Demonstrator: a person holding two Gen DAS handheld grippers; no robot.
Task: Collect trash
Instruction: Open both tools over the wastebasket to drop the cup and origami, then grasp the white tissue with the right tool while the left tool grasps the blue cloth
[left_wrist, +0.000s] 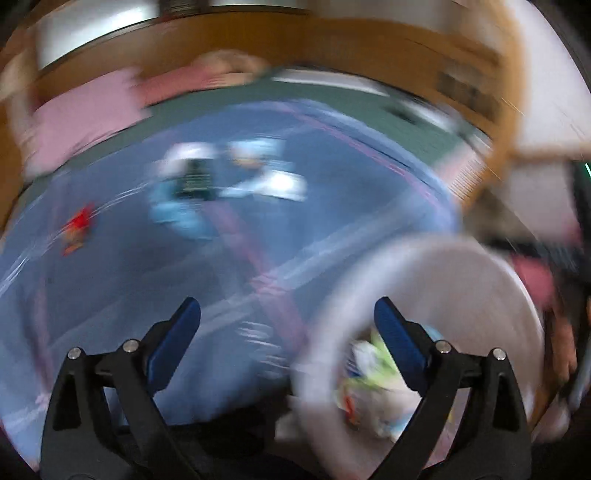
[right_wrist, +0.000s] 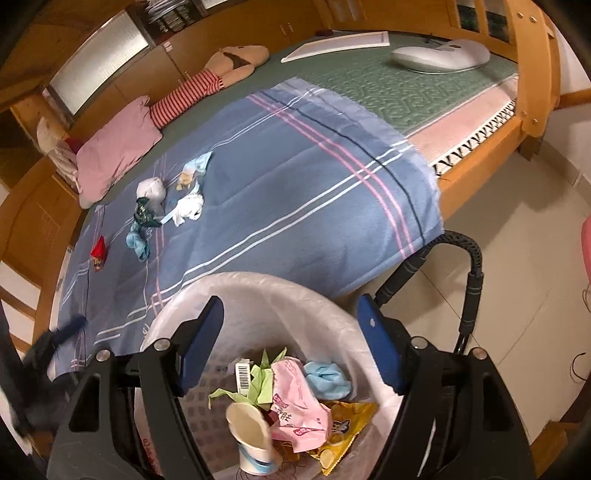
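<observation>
Right wrist view shows the right gripper (right_wrist: 290, 317) in the lower middle of the frame, its two blue pads spread wide with nothing between them. It hangs above the trash bin (right_wrist: 258, 291), tilted forward and down toward the bin's mouth. The bin is round and lined with a thin, white, half-transparent bag. Inside lie a pink wrapper (right_wrist: 295, 402), a white paper cup (right_wrist: 251, 439) on its side, a folded green paper (right_wrist: 258, 384), a soft light-blue cloth (right_wrist: 328, 378) and a yellow snack bag (right_wrist: 347, 421). Above the bin, the bed carries a blue blanket (right_wrist: 295, 206) with pink and white stripes. On it, in the left middle of the frame, more trash lies: a crumpled white tissue (right_wrist: 188, 210), a dark green wrapper (right_wrist: 144, 214), a blue crumpled piece (right_wrist: 138, 242) and, apart to the left, a small red wrapper (right_wrist: 98, 253). A pink pillow (right_wrist: 118, 155) rests at the upper left. In the left wrist view, strongly blurred, the left gripper (left_wrist: 288, 317) is also wide open and holds nothing; its right finger is in front of the bin's white rim (left_wrist: 424, 258) at the lower right.
</observation>
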